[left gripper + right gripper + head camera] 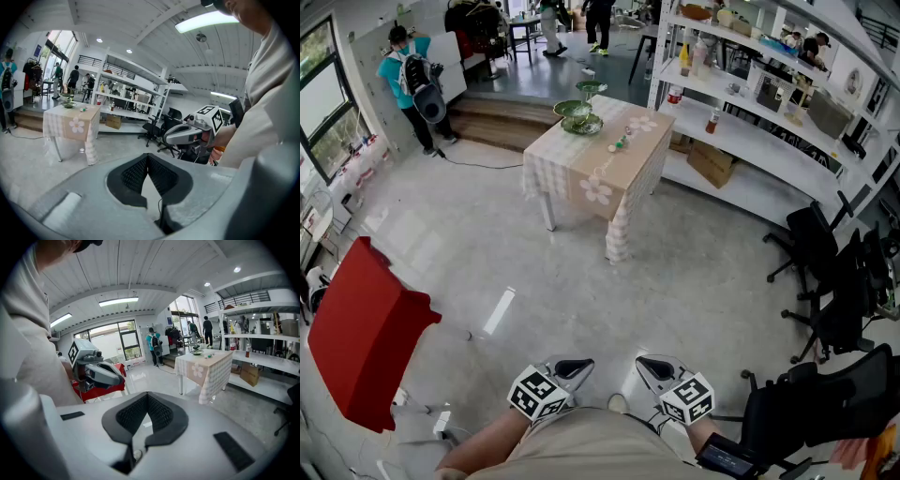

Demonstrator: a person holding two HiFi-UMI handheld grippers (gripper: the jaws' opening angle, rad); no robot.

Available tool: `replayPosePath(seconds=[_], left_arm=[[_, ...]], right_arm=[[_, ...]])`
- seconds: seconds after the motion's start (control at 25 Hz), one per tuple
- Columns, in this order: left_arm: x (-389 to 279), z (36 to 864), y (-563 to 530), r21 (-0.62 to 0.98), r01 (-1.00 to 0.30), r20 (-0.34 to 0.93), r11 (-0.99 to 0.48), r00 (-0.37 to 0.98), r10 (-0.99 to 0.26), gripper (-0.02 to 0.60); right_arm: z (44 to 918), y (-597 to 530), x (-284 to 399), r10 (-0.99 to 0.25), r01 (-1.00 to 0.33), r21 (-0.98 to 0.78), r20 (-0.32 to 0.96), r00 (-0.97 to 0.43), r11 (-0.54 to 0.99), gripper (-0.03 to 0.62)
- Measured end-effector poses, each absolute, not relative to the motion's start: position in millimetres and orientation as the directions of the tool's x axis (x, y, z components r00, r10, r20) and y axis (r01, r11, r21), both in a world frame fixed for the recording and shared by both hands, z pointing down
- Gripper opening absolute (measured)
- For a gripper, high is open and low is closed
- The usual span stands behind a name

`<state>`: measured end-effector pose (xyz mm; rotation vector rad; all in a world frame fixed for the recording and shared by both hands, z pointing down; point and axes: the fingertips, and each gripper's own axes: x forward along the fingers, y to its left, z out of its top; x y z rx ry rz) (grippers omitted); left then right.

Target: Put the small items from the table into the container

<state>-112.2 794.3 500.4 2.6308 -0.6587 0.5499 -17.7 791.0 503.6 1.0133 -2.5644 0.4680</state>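
Far left: red furniture [361, 328] on grey floor. Low, close to holder's body: left gripper [574, 367], fingers [133, 173] pressed together, nothing between them. Mid-room, well apart from both grippers: desk [591, 178] under flowered cloth, green container [579, 117] at its far end, small items [619, 143] on the cloth just right of it. Right gripper [650, 364] beside left one, fingers [161, 414] likewise closed, empty. White shelving [750, 141] beyond desk; black office chairs [834, 300] at right.

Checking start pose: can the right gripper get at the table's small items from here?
Likely not: right gripper is at the body, shut; small items lie on the table, far across the floor.
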Motion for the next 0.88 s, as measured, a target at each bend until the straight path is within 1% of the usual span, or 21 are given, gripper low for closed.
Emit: replayPosePath(seconds=[0.12, 0.32, 0.52, 0.64, 0.76, 0.8, 0.88], left_arm=[[-155.0, 494.9, 777.4, 0.264, -0.527, 0.438, -0.808, 0.812, -0.386, 0.008], [-231.1, 514.2, 769.0, 0.276, -0.574, 0.473, -0.771, 0.78, -0.41, 0.008], [-280.6, 532.2, 751.4, 0.306, -0.64, 0.493, -0.705, 0.74, -0.458, 0.009], [-281.9, 533.7, 729.2, 0.302, -0.642, 0.467, -0.705, 0.744, -0.477, 0.009], [-263.8, 537.4, 694.4, 0.31, -0.622, 0.453, -0.719, 0.762, -0.463, 0.012], [-255.3, 537.1, 679.9, 0.307, -0.614, 0.452, -0.727, 0.766, -0.457, 0.016], [-234.4, 532.7, 647.5, 0.299, -0.6, 0.446, -0.742, 0.776, -0.447, 0.033]], right_arm=[[496.0, 768.0, -50.6, -0.594, -0.7, -0.165, 0.417, -0.688, 0.695, 0.014], [503.4, 749.9, -107.1, -0.569, -0.682, -0.173, 0.428, -0.702, 0.711, 0.014], [505.8, 738.4, -141.4, -0.547, -0.672, -0.21, 0.436, -0.715, 0.71, 0.014], [505.8, 720.4, -140.5, -0.547, -0.673, -0.206, 0.439, -0.712, 0.71, 0.017], [507.8, 687.2, -129.4, -0.57, -0.691, -0.209, 0.429, -0.701, 0.692, 0.02], [509.1, 673.0, -123.7, -0.581, -0.699, -0.209, 0.425, -0.695, 0.684, 0.03], [511.8, 640.4, -107.4, -0.6, -0.715, -0.207, 0.42, -0.681, 0.668, 0.107]])
